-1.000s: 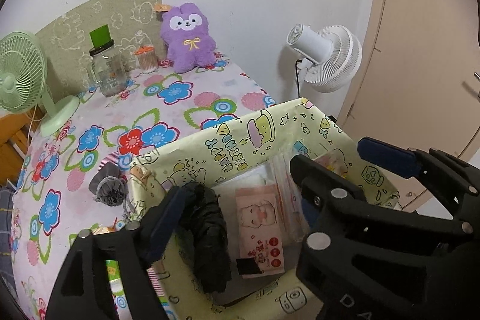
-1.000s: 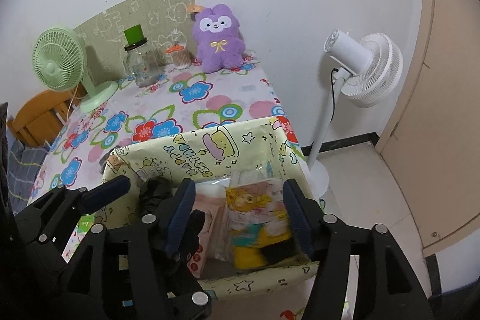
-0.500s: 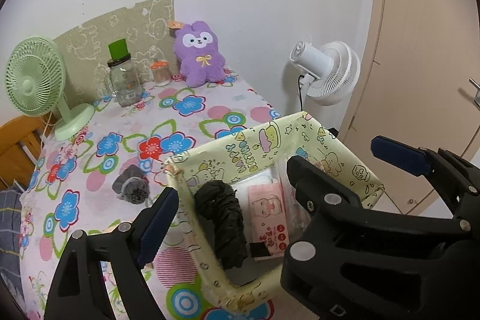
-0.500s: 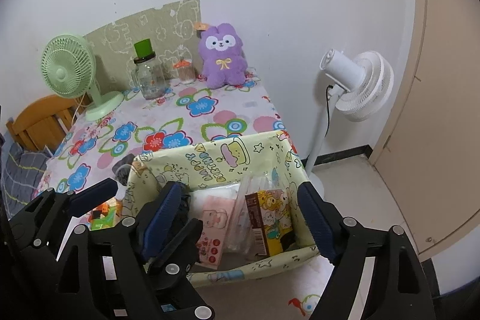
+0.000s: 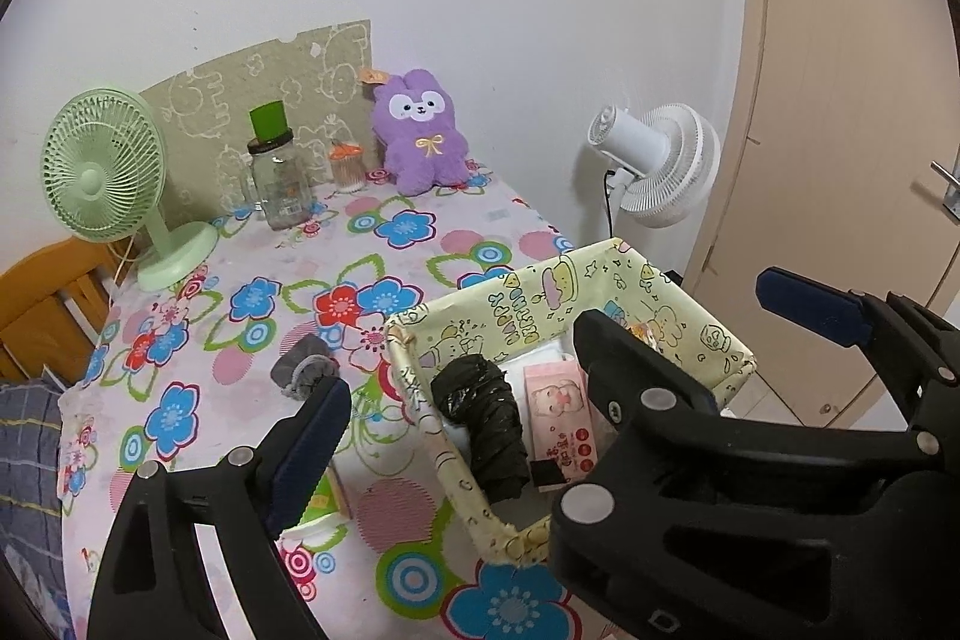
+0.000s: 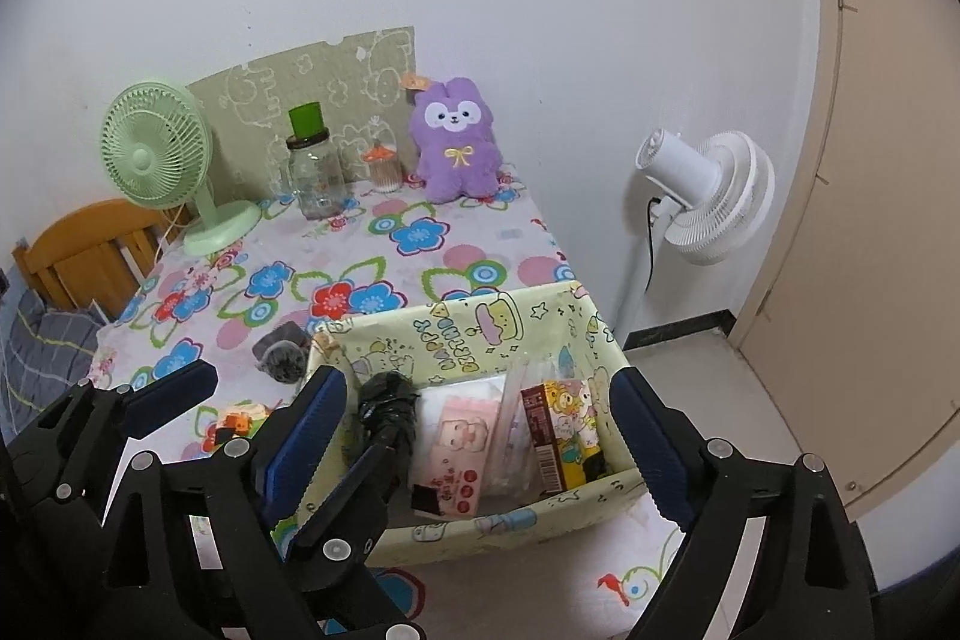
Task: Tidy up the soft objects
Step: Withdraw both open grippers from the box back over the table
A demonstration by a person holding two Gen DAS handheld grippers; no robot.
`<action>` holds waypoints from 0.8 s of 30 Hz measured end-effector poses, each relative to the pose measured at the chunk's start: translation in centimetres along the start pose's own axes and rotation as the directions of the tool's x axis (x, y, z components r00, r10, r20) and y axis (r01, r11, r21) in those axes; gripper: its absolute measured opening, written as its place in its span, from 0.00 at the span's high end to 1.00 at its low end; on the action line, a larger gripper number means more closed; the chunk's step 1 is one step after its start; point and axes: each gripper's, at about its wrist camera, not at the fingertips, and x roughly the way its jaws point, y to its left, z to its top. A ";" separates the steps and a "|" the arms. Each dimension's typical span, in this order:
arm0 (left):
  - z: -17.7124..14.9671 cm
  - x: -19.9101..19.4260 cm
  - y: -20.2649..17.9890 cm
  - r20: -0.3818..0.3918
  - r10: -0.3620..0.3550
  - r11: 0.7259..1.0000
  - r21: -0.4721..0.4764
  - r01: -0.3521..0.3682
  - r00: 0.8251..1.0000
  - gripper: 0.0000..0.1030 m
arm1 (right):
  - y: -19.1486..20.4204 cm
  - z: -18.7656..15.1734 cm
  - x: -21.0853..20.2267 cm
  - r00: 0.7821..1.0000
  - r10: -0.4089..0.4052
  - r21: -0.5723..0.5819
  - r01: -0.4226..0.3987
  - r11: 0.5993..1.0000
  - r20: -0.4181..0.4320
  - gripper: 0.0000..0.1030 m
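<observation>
A yellow-green cartoon-print fabric basket (image 5: 528, 304) (image 6: 480, 328) stands at the near right corner of the flowered table. In it lie a black rolled bundle (image 5: 486, 412) (image 6: 387, 400), a pink tissue pack (image 5: 561, 406) (image 6: 459, 436) and a yellow bear-print box (image 6: 567, 427). My left gripper (image 5: 462, 364) and right gripper (image 6: 477, 382) hover above and behind the basket. The jaws of both are opening, and their pads touch nothing. A grey rolled sock (image 5: 303, 370) (image 6: 279, 352) lies left of the basket. A purple plush bunny (image 5: 420, 130) (image 6: 459, 142) sits at the back wall.
At the back stand a green desk fan (image 5: 105, 160), a glass jar with a green lid (image 5: 276, 172) and a small orange-topped jar (image 5: 348, 166). A white floor fan (image 6: 708, 196) and a door (image 6: 888, 160) are off the table's right edge. A wooden chair (image 6: 84, 250) is left.
Both grippers rose and drew back from the basket while their jaws widened. The right let go of the yellow box and the left came off the black bundle; both things stay in the basket.
</observation>
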 end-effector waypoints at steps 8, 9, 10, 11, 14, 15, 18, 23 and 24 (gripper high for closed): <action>-0.4 -1.7 1.1 0.025 0.013 1.000 -0.001 -0.013 1.000 0.06 | 1.5 -0.2 -1.4 1.000 0.005 -0.009 -0.005 1.000 0.024 0.10; -0.5 -1.9 1.3 0.028 0.015 1.000 -0.003 -0.015 0.999 0.06 | 1.8 -0.2 -1.5 1.000 0.009 -0.009 -0.008 1.000 0.025 0.10; -0.6 -2.0 1.5 0.030 0.017 1.000 -0.004 -0.016 0.999 0.06 | 2.0 -0.2 -1.6 1.000 0.012 -0.010 -0.012 1.000 0.025 0.10; -0.7 -2.2 1.7 0.032 0.018 1.000 -0.006 -0.018 0.999 0.06 | 2.2 -0.3 -1.7 1.000 0.016 -0.011 -0.016 1.000 0.026 0.10; -1.1 -2.7 2.4 0.037 0.023 1.000 -0.013 -0.023 0.999 0.06 | 2.9 -0.4 -2.0 0.999 0.023 -0.021 -0.022 1.000 0.028 0.10; -1.2 -2.8 2.5 0.038 0.024 1.000 -0.016 -0.023 0.999 0.06 | 3.2 -0.4 -2.1 0.999 0.025 -0.026 -0.024 0.999 0.030 0.10; -1.5 -3.2 3.2 0.039 0.031 0.999 -0.024 -0.030 0.999 0.06 | 4.1 -0.5 -2.2 0.999 0.036 -0.037 -0.035 0.999 0.029 0.10; -2.0 -3.6 4.4 0.038 0.050 0.998 -0.034 -0.049 0.998 0.06 | 5.4 -0.7 -2.2 0.998 0.057 -0.055 -0.056 0.997 0.028 0.10; -2.0 -3.6 4.7 0.037 0.054 0.998 -0.037 -0.053 0.998 0.06 | 5.7 -0.7 -2.2 0.998 0.062 -0.059 -0.060 0.996 0.029 0.10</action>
